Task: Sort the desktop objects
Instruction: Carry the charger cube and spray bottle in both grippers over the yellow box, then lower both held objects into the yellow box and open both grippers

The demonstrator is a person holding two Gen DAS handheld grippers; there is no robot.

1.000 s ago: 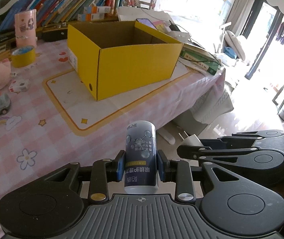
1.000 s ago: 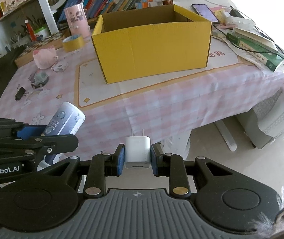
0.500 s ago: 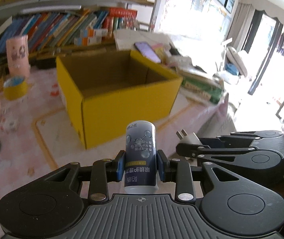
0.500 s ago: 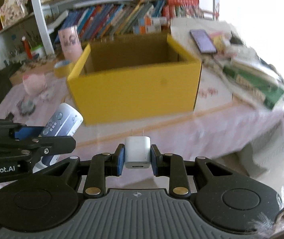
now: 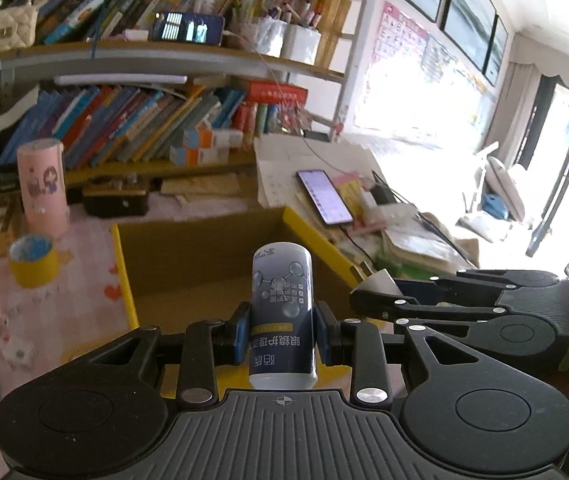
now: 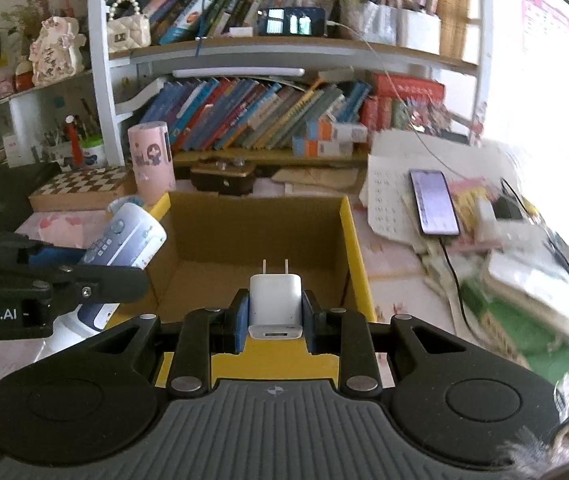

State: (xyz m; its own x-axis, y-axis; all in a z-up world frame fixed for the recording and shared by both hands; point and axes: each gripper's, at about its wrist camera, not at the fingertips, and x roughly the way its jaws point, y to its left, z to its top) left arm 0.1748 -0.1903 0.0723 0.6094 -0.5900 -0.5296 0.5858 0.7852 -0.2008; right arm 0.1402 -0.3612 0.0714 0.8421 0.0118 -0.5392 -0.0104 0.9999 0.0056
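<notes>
My left gripper (image 5: 282,334) is shut on a dark blue and white bottle (image 5: 282,312), held upright over the near edge of the open yellow cardboard box (image 5: 188,264). My right gripper (image 6: 275,314) is shut on a white charger plug (image 6: 275,306) with its prongs pointing away, over the same box (image 6: 252,240). The box inside looks empty. The bottle also shows at the left of the right wrist view (image 6: 126,248). The right gripper shows at the right of the left wrist view (image 5: 376,300).
A pink cylinder (image 5: 42,188) and a yellow tape roll (image 5: 32,260) stand left of the box. A phone (image 6: 432,202), papers and books lie to its right. A bookshelf (image 6: 264,112) stands behind. A chessboard box (image 6: 80,188) sits at the back left.
Both grippers have moved forward and up from off the table's front edge to above the box's near side, still holding the bottle and the plug.
</notes>
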